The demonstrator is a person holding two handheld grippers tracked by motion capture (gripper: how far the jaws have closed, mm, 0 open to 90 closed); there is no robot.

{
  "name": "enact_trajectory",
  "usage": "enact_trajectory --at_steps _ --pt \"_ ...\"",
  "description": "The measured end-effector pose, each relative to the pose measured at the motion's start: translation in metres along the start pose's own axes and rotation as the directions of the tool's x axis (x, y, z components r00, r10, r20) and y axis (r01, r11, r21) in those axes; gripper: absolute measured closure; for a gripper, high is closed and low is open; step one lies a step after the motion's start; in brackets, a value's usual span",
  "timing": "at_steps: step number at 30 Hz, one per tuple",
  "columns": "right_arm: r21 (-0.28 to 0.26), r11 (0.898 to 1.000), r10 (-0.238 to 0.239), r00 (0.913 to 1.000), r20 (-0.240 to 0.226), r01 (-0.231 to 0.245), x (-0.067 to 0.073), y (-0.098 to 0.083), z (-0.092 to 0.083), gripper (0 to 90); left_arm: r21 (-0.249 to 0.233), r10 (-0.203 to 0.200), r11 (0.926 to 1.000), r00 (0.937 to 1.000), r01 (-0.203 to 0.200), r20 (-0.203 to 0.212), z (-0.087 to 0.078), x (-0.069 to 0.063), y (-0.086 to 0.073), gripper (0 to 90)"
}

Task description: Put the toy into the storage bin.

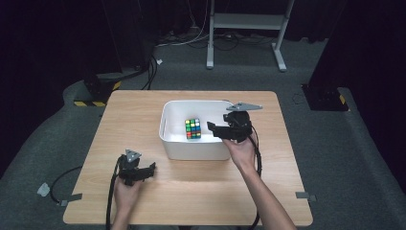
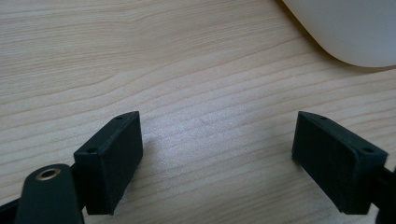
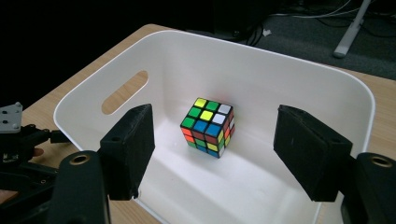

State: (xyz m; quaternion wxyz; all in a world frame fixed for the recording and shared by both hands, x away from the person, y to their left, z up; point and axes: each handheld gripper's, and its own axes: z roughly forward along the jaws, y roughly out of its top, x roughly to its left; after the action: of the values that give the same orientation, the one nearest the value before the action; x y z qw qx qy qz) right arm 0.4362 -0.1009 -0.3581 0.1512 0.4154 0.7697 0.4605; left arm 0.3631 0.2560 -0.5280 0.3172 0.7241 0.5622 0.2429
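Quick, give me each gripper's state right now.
Left gripper: open, nothing between its jaws, over the table.
Right gripper: open, holding nothing, above the cube in the white bin.

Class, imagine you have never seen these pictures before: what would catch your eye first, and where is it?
The brightly coloured puzzle cube stands out, sitting alone on the floor of the white bin at the middle of the wooden table. The right gripper hangs over the bin's right side with open jaws, while the left gripper rests near the table's front edge.
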Motion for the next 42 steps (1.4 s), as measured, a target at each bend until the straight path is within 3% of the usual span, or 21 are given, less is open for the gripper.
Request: enact_trajectory --at_steps 42 --pt "-0.072 0.996 0.061 0.9975 0.037 -0.058 -0.029 -0.013 -0.036 29.4 0.001 -0.001 1.0 1.0 0.001 -0.002 0.0 0.0 0.0 16.4"
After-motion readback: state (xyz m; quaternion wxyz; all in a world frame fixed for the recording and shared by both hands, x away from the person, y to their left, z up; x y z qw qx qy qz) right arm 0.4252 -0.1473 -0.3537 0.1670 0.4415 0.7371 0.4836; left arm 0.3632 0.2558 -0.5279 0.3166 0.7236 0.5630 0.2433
